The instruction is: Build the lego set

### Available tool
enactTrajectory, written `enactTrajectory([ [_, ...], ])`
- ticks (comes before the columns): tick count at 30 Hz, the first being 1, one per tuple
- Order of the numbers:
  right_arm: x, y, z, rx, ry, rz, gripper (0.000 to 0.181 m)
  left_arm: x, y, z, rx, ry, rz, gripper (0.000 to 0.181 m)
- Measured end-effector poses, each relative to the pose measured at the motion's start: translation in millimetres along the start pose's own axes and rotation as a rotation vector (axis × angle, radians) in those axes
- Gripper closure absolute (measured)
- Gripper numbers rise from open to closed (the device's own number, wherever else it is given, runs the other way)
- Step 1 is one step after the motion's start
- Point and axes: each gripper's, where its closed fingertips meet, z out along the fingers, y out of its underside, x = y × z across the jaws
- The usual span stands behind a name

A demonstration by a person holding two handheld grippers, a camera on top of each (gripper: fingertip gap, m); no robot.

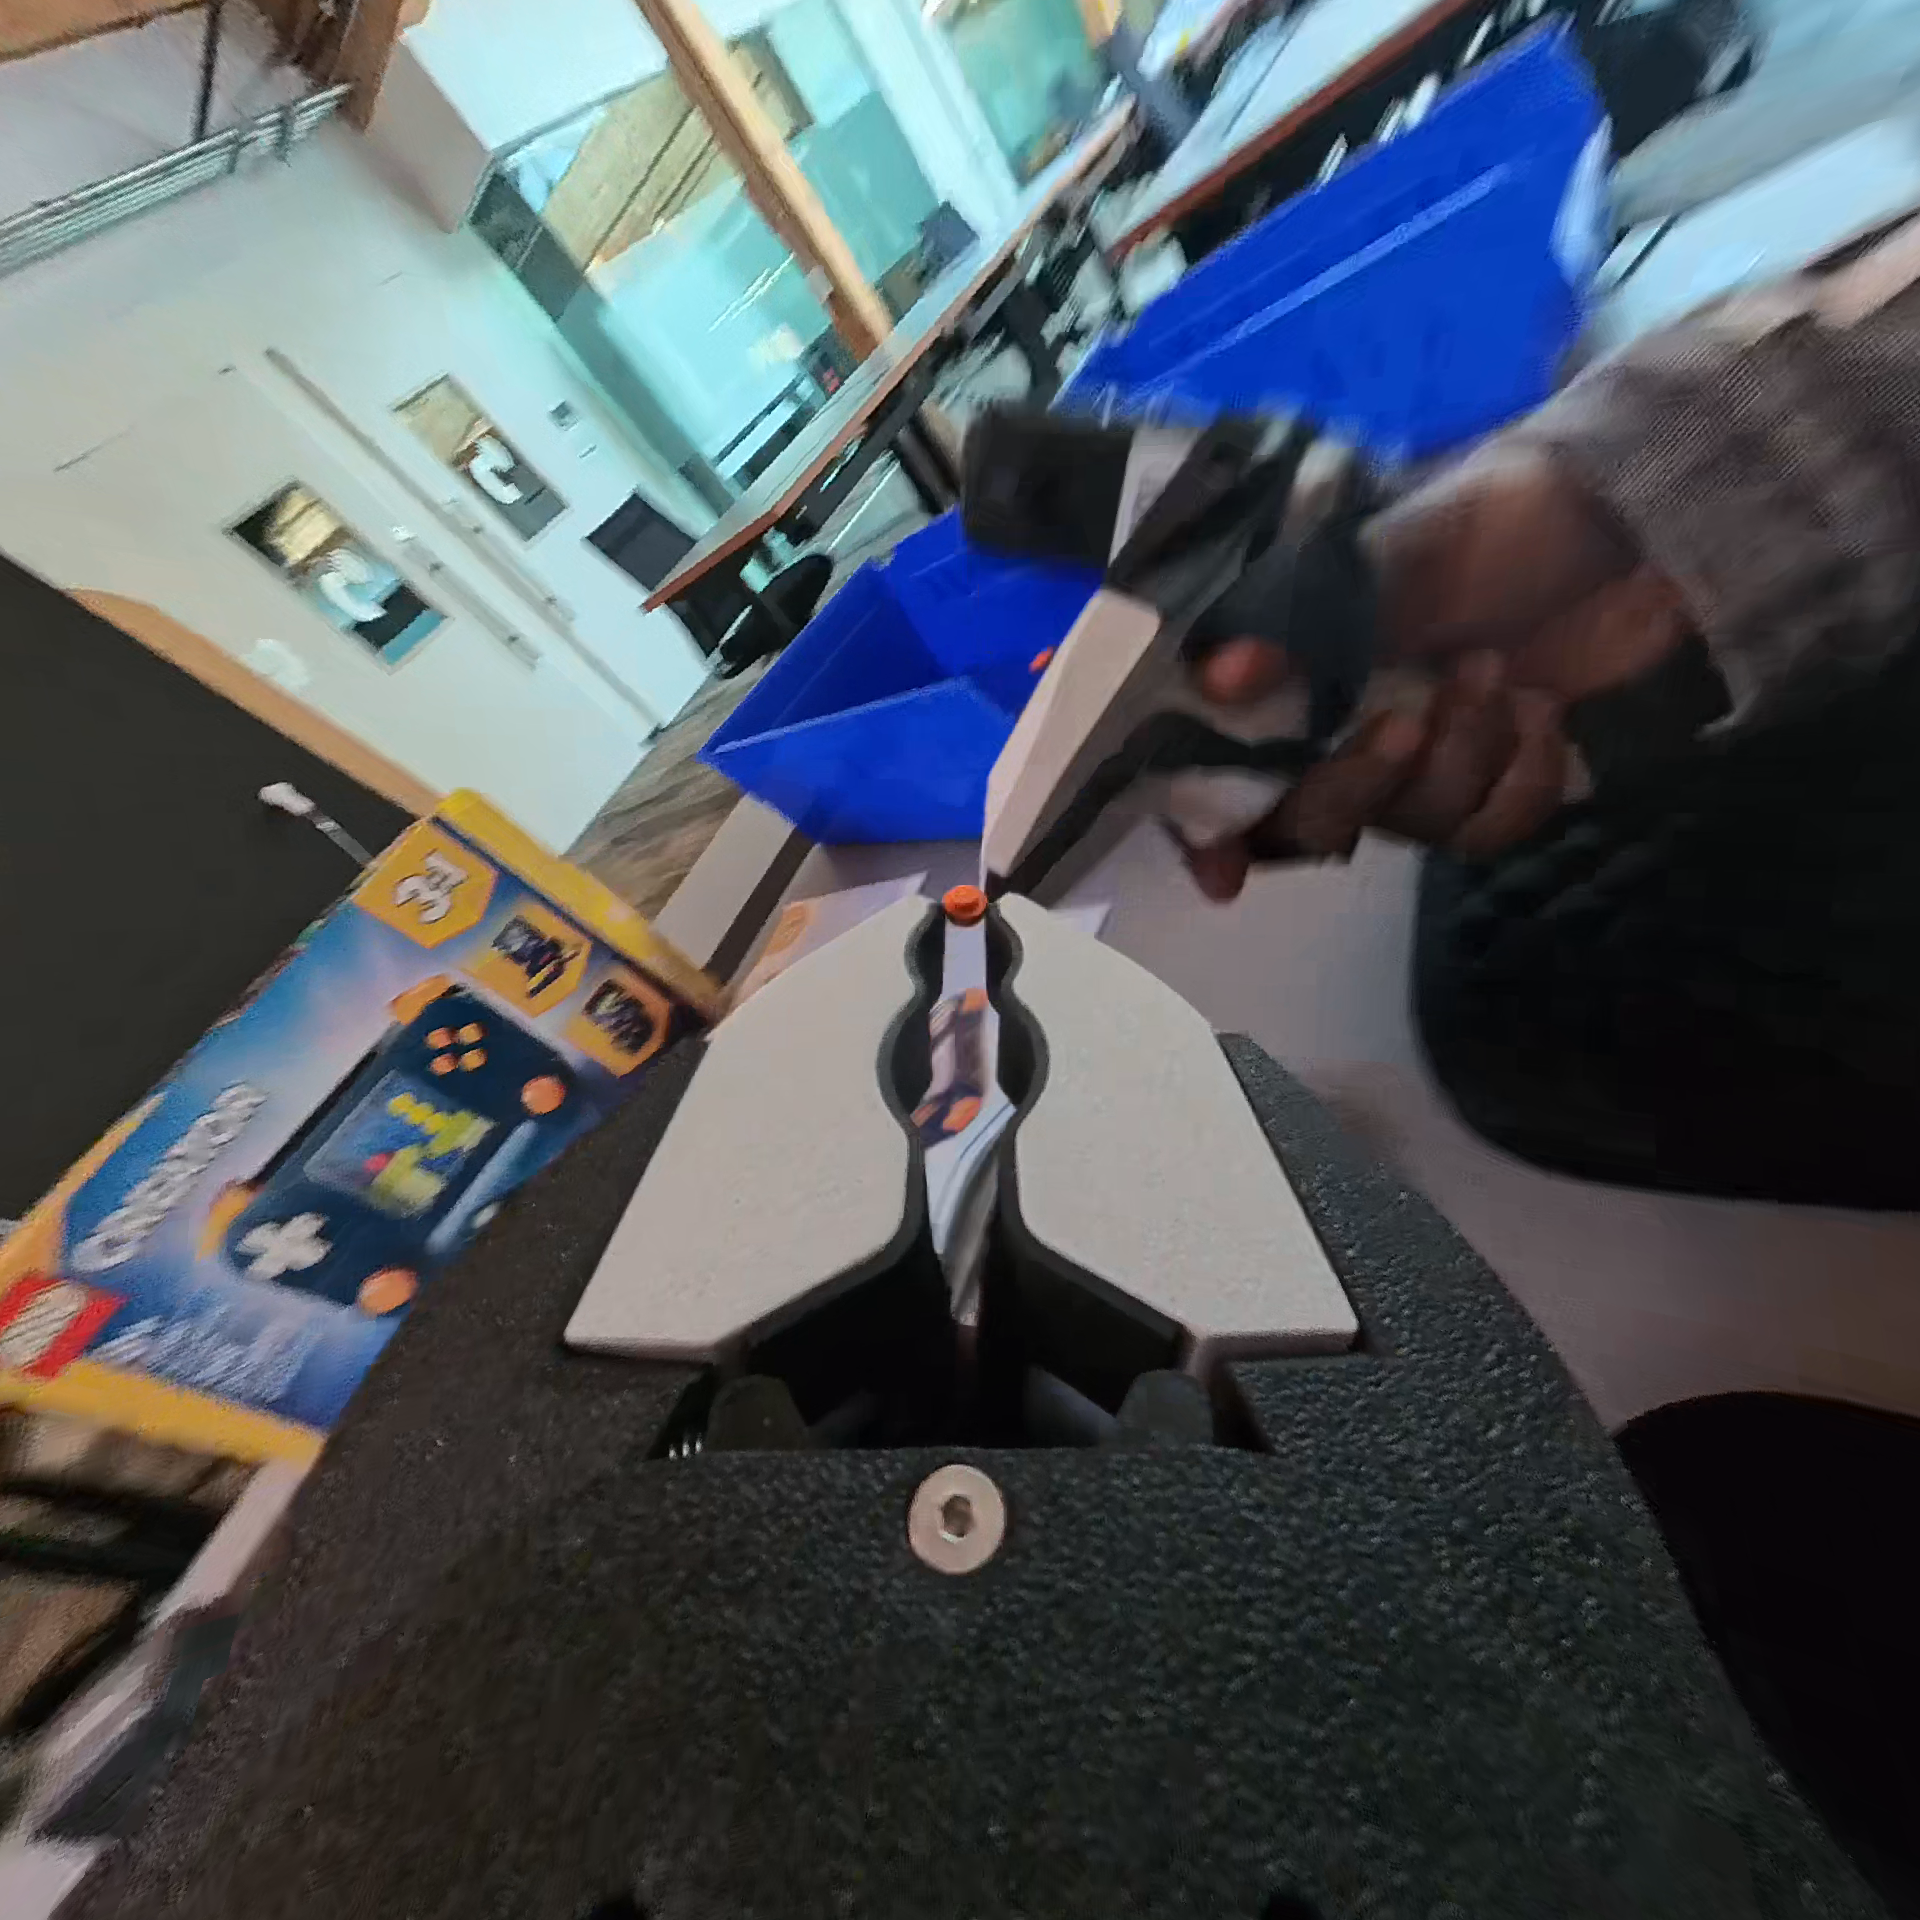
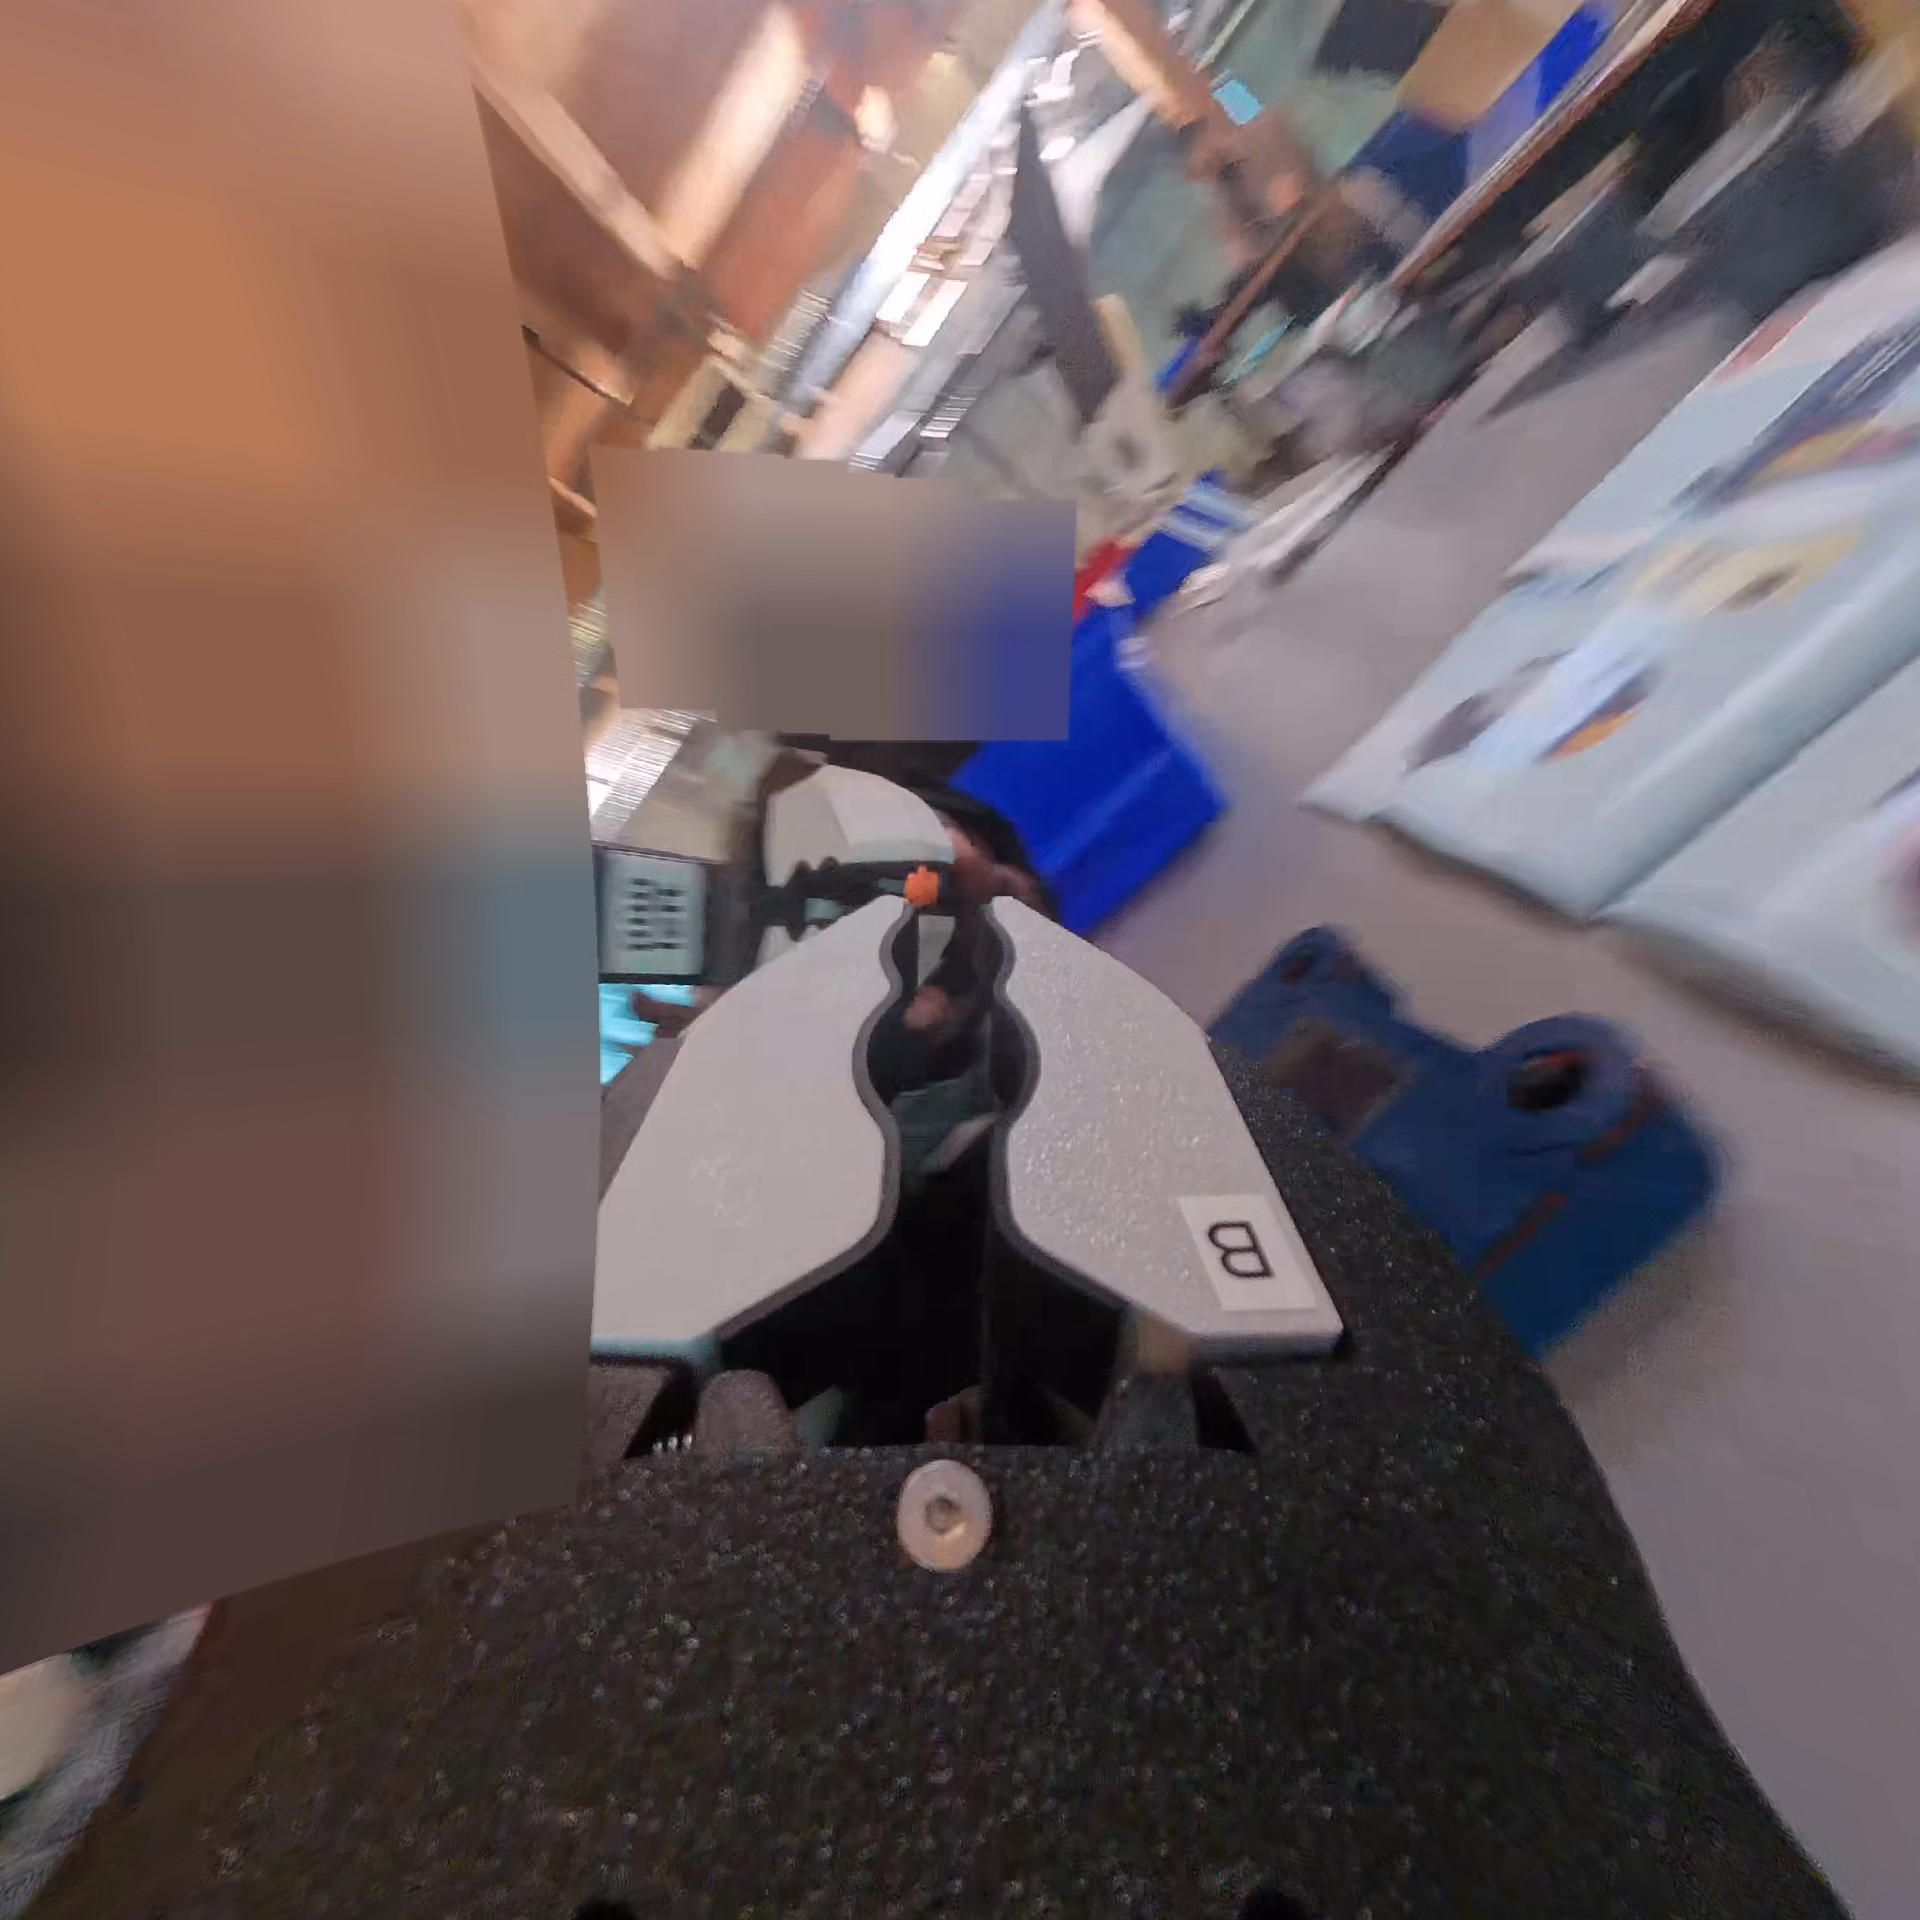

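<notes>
My left gripper is shut on a small round orange lego piece, pinched at the very fingertips. It also shows sideways in the right wrist view, with the orange piece at its tip. My right gripper is a narrow gap open and empty, its tips right at the orange piece. In the left wrist view the right gripper comes down from the upper right in a person's hand, its tip almost touching the piece. A dark blue lego build lies on the table to the right.
The lego set box stands at the left. Blue bins sit beyond the grippers, one also in the right wrist view. Open instruction pages lie on the grey table at the far right. Both views are motion-blurred.
</notes>
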Motion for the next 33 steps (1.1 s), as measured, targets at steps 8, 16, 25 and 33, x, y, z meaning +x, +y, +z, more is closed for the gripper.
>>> enactTrajectory([
  [8, 4.1, -5.1, 11.4, -0.196, 0.507, -0.723, 0.178, -9.6, 22.2, 3.0, -0.234, -0.188, 0.293, 0.174],
  [16, 13.3, -0.6, 12.1, -0.268, 0.621, -0.821, 0.179, -7.6, 21.7, 2.7, -0.267, -0.217, 0.363, 0.174],
  [25, 19.8, 6.3, 10.5, -0.331, 0.614, -0.756, 0.178, -2.9, 26.3, 3.7, -0.309, -0.215, 0.504, 0.174],
  [33, 19.2, 10.2, 10.2, -0.311, 0.546, -0.736, 0.179, -0.2, 26.9, 1.5, -0.293, -0.203, 0.483, 0.174],
])
